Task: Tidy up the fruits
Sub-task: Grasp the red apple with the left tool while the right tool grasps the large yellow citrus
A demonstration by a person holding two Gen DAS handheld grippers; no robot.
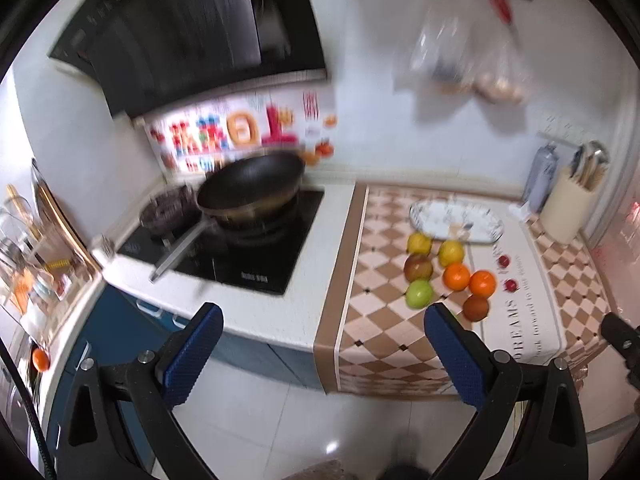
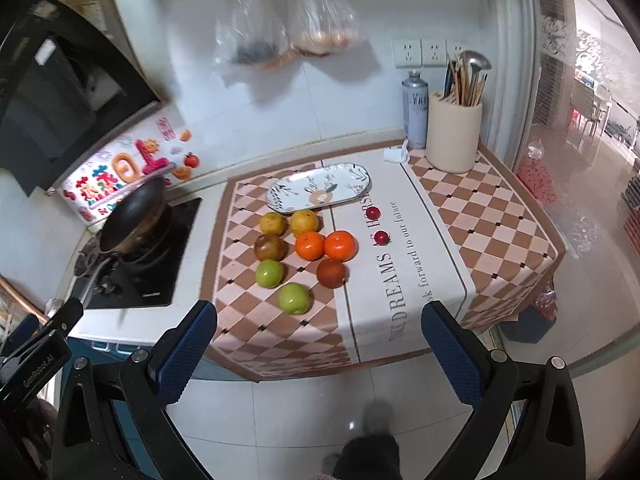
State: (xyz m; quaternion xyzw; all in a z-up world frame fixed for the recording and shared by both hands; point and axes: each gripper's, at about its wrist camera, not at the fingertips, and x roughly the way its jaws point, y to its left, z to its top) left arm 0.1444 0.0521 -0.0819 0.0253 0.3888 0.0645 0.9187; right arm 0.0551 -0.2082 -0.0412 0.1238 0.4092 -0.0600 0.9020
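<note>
Several fruits lie in a cluster on the checkered cloth (image 2: 480, 216). There are two yellow ones (image 2: 273, 223), two oranges (image 2: 340, 245), a brownish apple (image 2: 271, 247), a dark red fruit (image 2: 331, 273), two green apples (image 2: 294, 298) and two small red cherries (image 2: 373, 212). An empty oval patterned plate (image 2: 319, 193) sits just behind them. My right gripper (image 2: 320, 340) hangs open over the floor in front of the counter, short of the fruits. My left gripper (image 1: 324, 344) is open too, left of the oranges (image 1: 456, 276) and the plate (image 1: 456, 222).
A black wok (image 1: 252, 184) sits on the stove (image 1: 248, 268) left of the cloth. A cream utensil holder (image 2: 454, 136) and a grey bottle (image 2: 415, 110) stand at the back right. Plastic bags (image 2: 280, 24) hang on the wall above. White floor tiles lie below the counter edge.
</note>
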